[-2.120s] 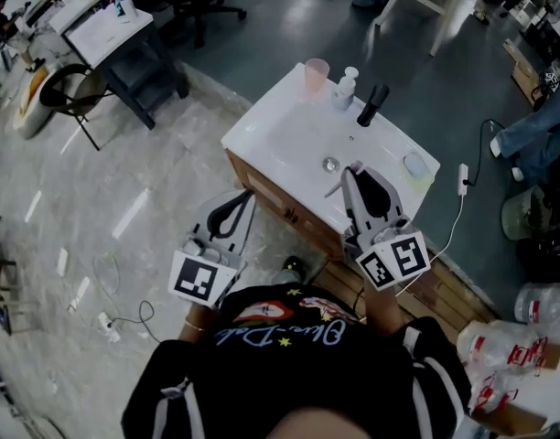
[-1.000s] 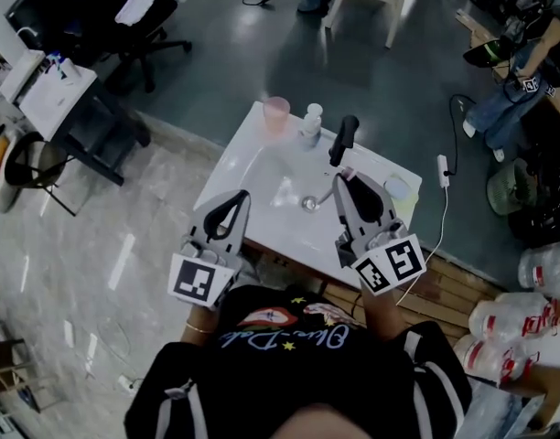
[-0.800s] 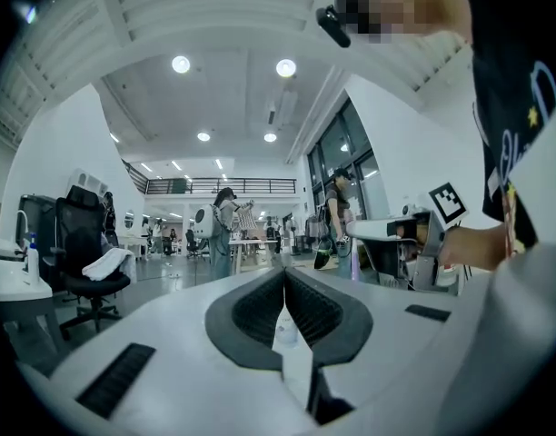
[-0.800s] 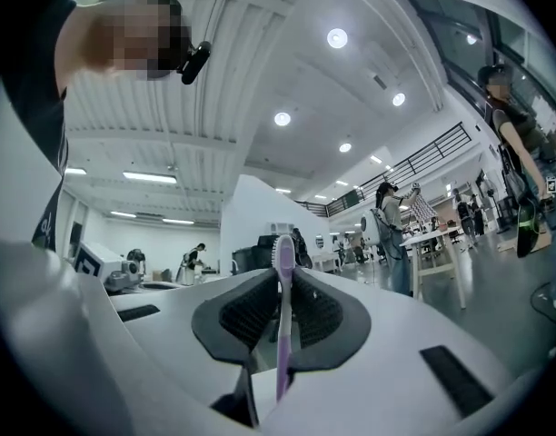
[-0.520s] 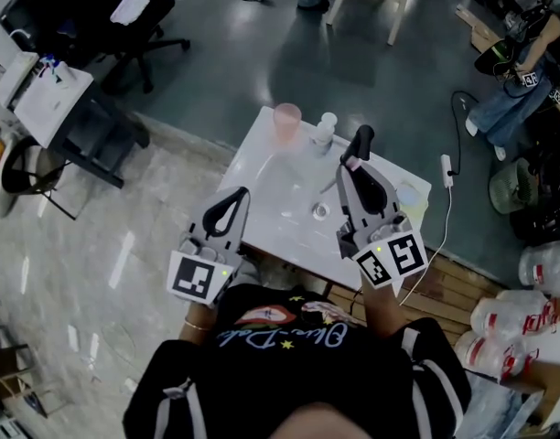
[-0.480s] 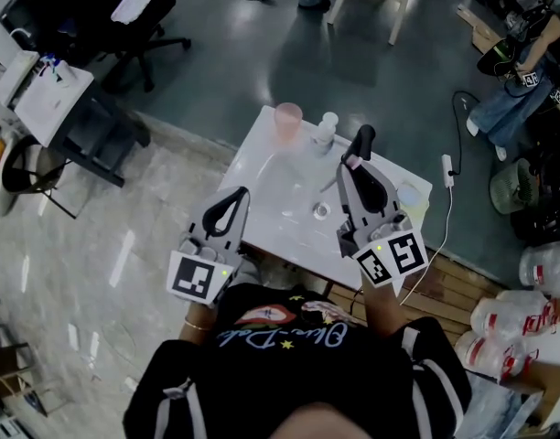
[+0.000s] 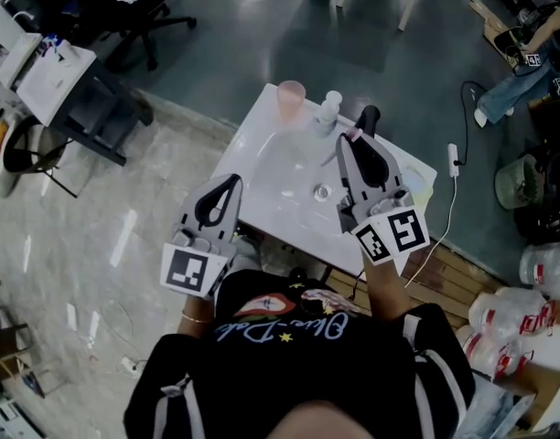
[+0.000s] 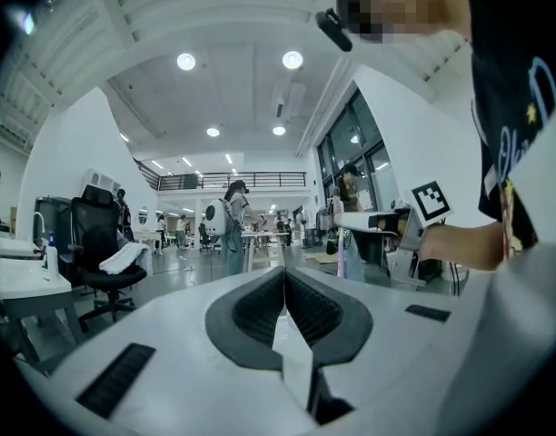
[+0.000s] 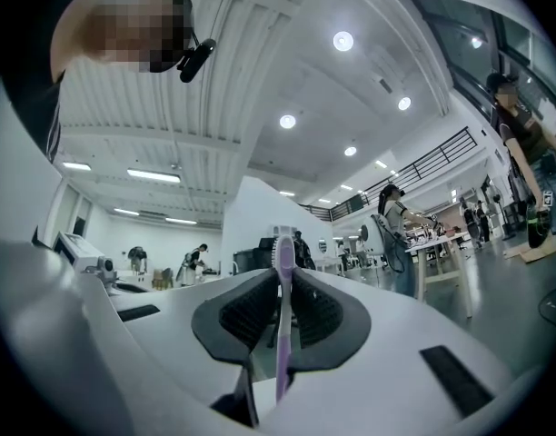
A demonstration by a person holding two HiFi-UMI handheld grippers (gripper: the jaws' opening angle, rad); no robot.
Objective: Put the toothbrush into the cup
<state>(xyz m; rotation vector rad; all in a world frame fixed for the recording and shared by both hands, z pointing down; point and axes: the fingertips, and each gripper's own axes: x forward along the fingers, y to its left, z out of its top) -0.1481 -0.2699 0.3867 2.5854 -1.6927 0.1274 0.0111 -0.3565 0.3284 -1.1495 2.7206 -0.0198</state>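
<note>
The purple-handled plastic toothbrush (image 9: 283,321) was pinched by its handle between the fingers of the right gripper (image 9: 284,275), its bristle head poking out past the fingertips. In the head view that gripper hung above the white basin-top table (image 7: 262,144), close to the black tap (image 7: 368,117). The translucent pink plastic cup (image 7: 291,95) stood at the table's far left corner, well apart from the brush, with a small white pump bottle (image 7: 329,108) between cup and tap. The left gripper (image 7: 231,183) hung off the table's near left edge, its fingers pressed together on nothing.

The step in hand looked like the carry: the brush was gripped and clear of the table but not yet at the cup. The next move would probably take the right gripper forward and to the left, passing the pump bottle without knocking it, until the brush tip sat over the cup's mouth. The gripper would then need to tilt downward so the brush could drop in end first. The cup looked light, so a sideways nudge on its rim might tip it.
</note>
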